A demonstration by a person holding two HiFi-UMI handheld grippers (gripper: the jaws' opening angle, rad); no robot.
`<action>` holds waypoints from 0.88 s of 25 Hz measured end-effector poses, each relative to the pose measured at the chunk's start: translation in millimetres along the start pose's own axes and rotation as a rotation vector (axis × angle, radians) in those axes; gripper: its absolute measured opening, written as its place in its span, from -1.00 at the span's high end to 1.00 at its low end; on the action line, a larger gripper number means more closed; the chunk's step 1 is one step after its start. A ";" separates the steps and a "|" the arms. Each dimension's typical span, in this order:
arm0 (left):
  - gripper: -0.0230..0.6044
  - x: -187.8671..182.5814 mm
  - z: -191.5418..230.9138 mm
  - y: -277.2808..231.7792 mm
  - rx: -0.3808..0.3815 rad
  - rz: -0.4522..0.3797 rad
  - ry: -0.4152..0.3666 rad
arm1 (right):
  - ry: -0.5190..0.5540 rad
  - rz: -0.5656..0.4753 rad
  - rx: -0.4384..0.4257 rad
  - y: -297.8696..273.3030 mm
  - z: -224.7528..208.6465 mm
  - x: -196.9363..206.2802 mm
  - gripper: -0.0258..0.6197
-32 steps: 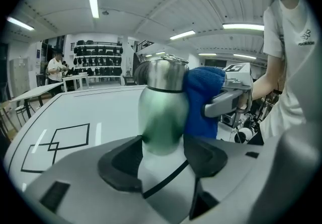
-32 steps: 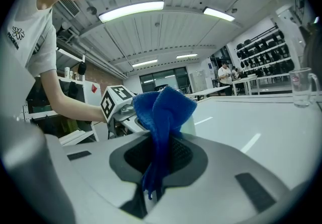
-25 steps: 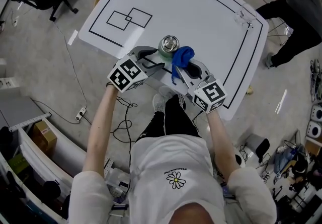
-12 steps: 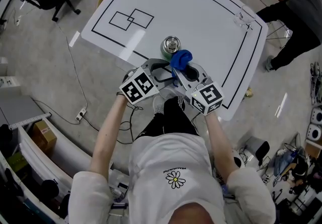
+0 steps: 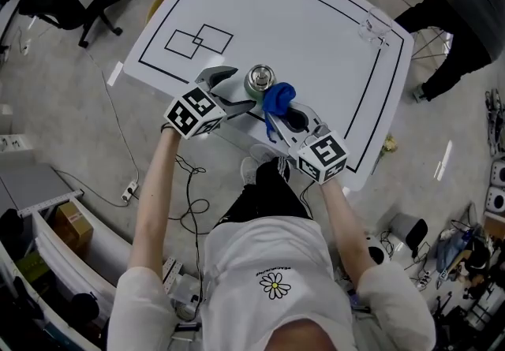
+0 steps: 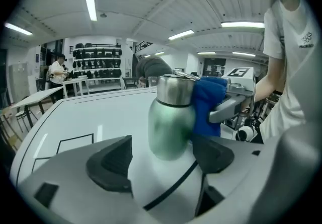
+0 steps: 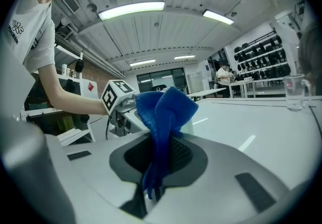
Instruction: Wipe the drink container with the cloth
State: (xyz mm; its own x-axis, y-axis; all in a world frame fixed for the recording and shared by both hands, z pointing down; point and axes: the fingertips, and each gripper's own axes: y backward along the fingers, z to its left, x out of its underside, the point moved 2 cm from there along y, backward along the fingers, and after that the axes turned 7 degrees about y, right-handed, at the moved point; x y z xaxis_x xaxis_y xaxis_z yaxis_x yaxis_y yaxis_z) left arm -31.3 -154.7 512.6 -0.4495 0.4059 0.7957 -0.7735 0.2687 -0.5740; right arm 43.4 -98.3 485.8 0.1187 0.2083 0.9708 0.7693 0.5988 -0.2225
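Risk, as we judge it: green steel-topped flask (image 6: 168, 120) stands upright near the front edge of the counter (image 5: 316, 34). It sits between the pads of the left hand-held gripper (image 6: 161, 155), whose jaws are opening and press on nothing. Right hand-held gripper (image 7: 153, 177) is clenched on the blue cloth (image 7: 163, 112), which is bunched against the flask's right side. A firm wipe against the unbraced flask could slide or topple it. The cloth, pinched by one end, could pull free.

Change we note since half a second ago: left hand-held gripper has come forward to flank the flask, jaws wider. Cloth remains against the flask.
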 end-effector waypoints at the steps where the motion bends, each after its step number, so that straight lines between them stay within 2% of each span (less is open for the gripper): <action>1: -0.24 -2.0 0.3 -5.7 0.027 0.020 -0.010 | 0.000 0.000 0.000 -0.2 -0.2 0.0 0.79; 4: -0.24 -1.4 -4.7 -18.3 0.092 0.066 -0.029 | -0.002 0.000 0.006 0.4 -1.9 -0.6 0.79; 7: -0.23 1.3 -13.7 -24.2 0.120 0.076 -0.038 | 0.002 0.000 0.016 0.9 -5.2 -2.2 0.79; 14: -0.23 10.9 -22.2 -14.9 0.095 0.074 -0.017 | 0.007 0.015 0.094 5.7 -23.7 2.1 0.79; 22: -0.23 27.0 -51.4 -3.8 0.074 0.107 -0.035 | 0.027 0.034 0.099 5.8 -5.7 1.0 0.79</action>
State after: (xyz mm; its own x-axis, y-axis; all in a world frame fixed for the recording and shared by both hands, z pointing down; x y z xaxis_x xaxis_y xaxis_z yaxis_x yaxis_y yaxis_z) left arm -17.5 -99.8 526.3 -0.5451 0.3978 0.7380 -0.7508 0.1601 -0.6409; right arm 51.5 -99.1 485.9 0.1616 0.2096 0.9643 0.6986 0.6659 -0.2618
